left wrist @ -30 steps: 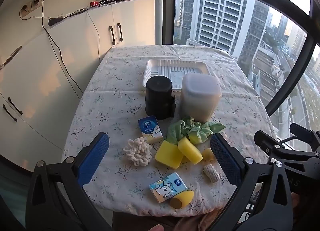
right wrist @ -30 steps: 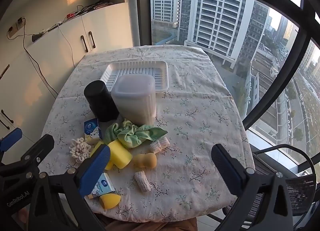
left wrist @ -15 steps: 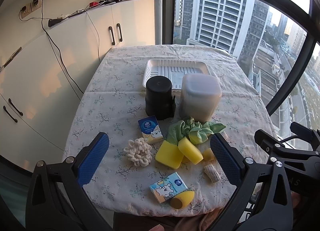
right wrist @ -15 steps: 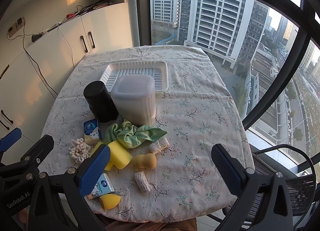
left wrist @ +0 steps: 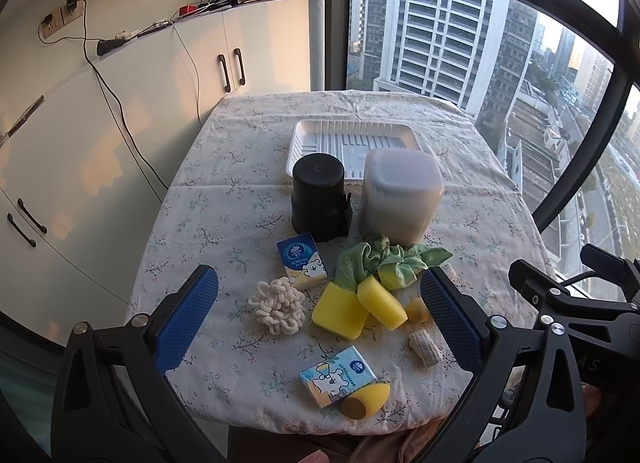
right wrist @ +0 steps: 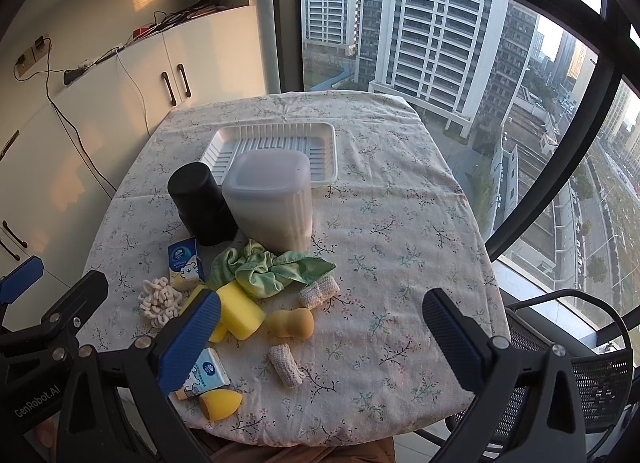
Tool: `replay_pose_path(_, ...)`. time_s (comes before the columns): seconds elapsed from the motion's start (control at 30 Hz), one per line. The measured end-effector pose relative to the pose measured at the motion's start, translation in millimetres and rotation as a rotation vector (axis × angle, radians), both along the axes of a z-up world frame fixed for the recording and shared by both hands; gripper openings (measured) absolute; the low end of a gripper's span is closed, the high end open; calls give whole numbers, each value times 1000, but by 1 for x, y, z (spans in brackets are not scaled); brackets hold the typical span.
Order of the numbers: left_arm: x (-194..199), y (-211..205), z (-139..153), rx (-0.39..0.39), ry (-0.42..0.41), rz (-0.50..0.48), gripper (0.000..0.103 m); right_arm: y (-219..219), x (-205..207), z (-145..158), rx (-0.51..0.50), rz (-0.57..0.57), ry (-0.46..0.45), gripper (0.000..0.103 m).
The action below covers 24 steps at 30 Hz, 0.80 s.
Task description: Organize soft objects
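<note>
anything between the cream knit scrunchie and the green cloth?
Yes: the yellow sponge blocks sit between the cream scrunchie and the green cloth, one overlapping the cloth's edge. Clearest in the left wrist view.

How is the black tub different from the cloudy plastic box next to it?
The black tub is round and solid black, so nothing shows through; the cloudy plastic box is squarish with rounded corners and see-through enough to look frosted. The black tub is smaller and shorter; the box is wider and taller. Both stand side by side on the flowery tablecloth, just in front of the white tray.
</note>
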State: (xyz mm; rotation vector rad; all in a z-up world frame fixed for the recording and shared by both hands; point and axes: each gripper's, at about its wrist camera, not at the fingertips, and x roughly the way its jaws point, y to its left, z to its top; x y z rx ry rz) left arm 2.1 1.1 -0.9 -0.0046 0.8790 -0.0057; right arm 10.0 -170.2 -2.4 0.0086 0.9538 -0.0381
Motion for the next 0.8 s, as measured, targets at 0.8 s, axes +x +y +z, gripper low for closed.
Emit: replay_pose_path(0.8,0,1,0,2,1,0,103,1,-1,-2,-6,-1,6,103)
